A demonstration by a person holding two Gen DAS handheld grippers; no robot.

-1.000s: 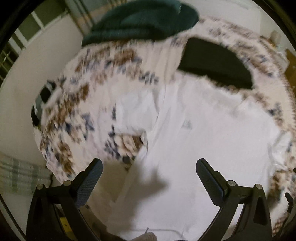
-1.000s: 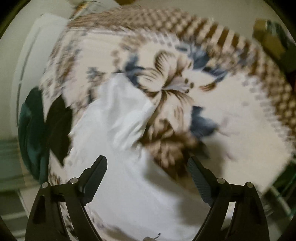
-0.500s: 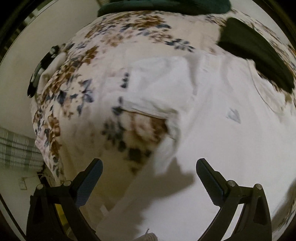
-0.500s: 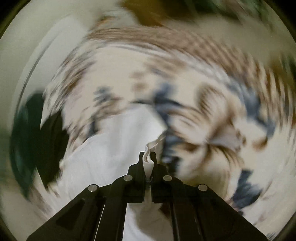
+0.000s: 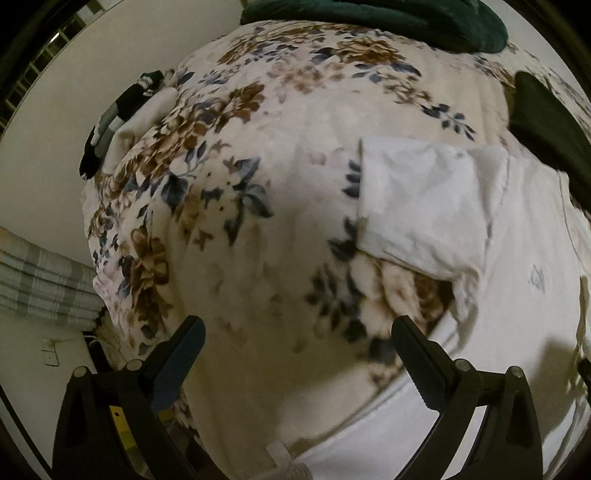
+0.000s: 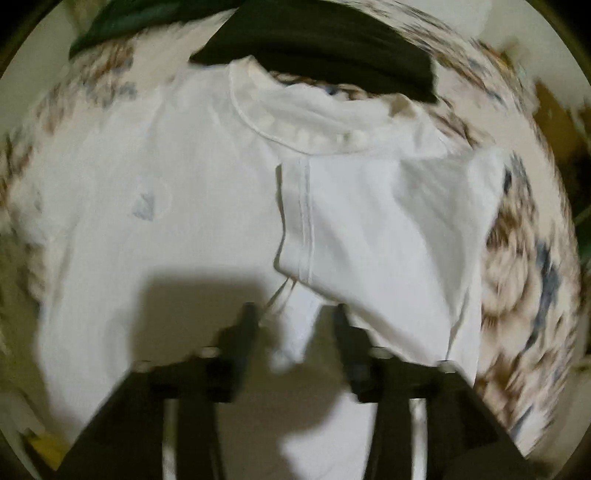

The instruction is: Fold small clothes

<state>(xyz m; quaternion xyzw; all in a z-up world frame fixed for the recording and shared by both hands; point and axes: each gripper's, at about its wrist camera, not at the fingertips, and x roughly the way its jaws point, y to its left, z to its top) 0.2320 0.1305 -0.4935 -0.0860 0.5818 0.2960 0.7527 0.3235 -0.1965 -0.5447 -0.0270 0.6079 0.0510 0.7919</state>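
A white T-shirt (image 6: 177,206) lies front up on the floral blanket (image 5: 258,206), collar at the far end. Its right sleeve (image 6: 369,229) is folded inward over the chest. My right gripper (image 6: 293,325) hovers just above the shirt near that sleeve's edge, jaws partly apart and holding nothing. In the left wrist view the shirt (image 5: 517,295) fills the right side, its left sleeve (image 5: 417,199) spread flat on the blanket. My left gripper (image 5: 295,339) is wide open and empty, above the blanket just left of the shirt's side.
A black garment (image 6: 314,40) lies just beyond the collar, also showing in the left wrist view (image 5: 546,122). A dark green garment (image 5: 369,14) lies at the far end. Socks (image 5: 114,118) sit at the blanket's left edge. A wall and plaid fabric (image 5: 37,280) lie to the left.
My right gripper carried the right sleeve over the chest, then opened and let it go. My left gripper drifted left, off the shirt body and over the blanket.
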